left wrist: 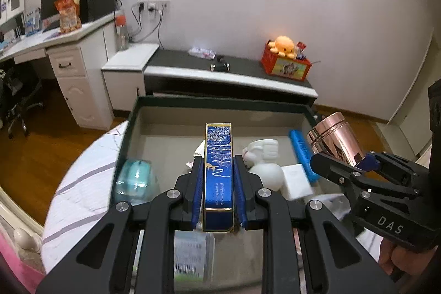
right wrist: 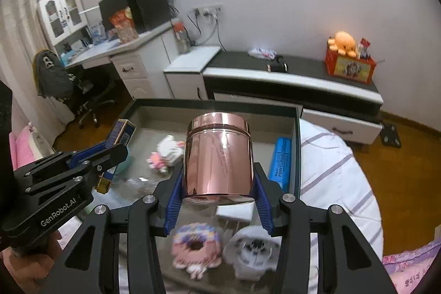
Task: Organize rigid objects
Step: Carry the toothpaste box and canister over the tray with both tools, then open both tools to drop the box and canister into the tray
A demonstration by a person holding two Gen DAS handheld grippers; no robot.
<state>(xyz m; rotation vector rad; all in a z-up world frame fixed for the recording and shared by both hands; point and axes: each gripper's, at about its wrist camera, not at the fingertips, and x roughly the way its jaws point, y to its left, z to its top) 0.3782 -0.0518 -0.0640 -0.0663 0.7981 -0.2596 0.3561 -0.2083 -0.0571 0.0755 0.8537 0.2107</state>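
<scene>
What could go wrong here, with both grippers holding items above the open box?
1. The left gripper clamps the long blue box near one end only; it might pivot or slip.
2. The right gripper holds the smooth copper canister by its lower part; the glossy wall could slide out.
3. The two grippers are close together over the crowded grey box; they might bump, or a dropped item could hit the figurines below.
</scene>
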